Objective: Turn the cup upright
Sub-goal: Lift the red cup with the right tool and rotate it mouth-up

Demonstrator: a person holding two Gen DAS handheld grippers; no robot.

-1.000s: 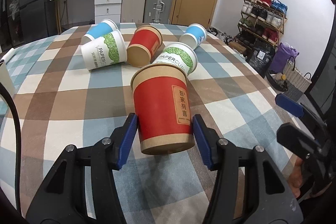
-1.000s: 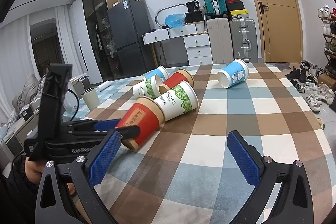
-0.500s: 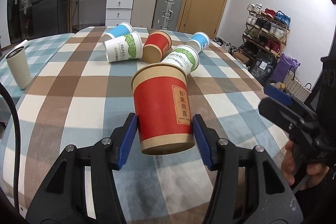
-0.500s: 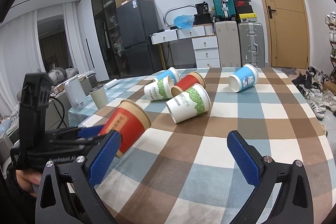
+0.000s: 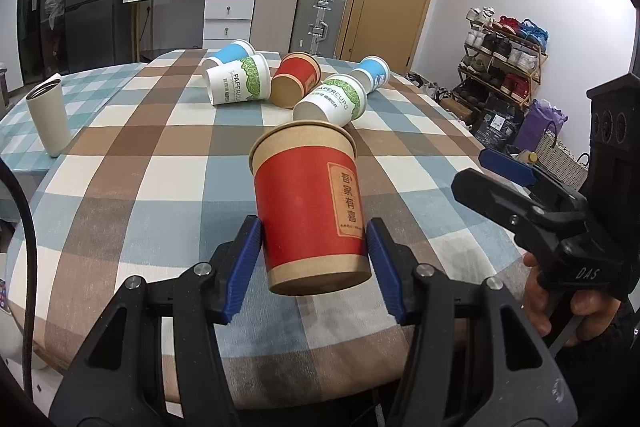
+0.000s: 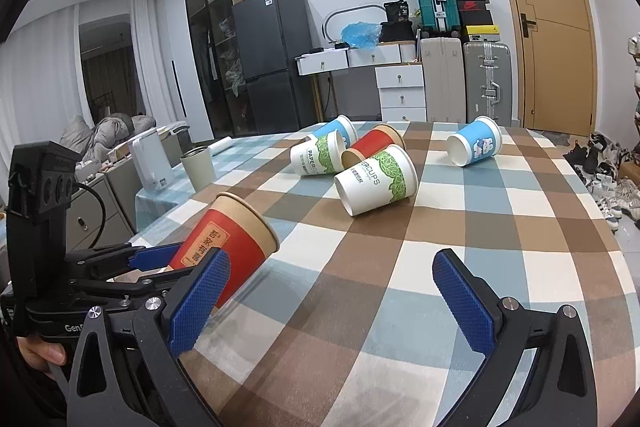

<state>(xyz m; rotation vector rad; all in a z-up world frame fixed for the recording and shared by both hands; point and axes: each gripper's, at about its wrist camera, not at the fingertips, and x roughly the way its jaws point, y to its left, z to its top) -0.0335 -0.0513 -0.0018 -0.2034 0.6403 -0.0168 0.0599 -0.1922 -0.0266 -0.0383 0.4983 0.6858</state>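
My left gripper is shut on a red and brown paper cup near its base. The cup is held above the near edge of the checked table, tilted with its rim up and away from me. The right wrist view shows the same cup tilted, at the left, in the left gripper. My right gripper is open and empty over the table's near part; it also shows in the left wrist view at the right.
Several paper cups lie on their sides further back: a white and green one, another white and green one, a red one, two blue ones. A beige tumbler stands at the left. The table has a checked cloth.
My left gripper has lifted the red cup off the table and drawn it back toward the near edge, tilting it more upright. The right gripper stays open.
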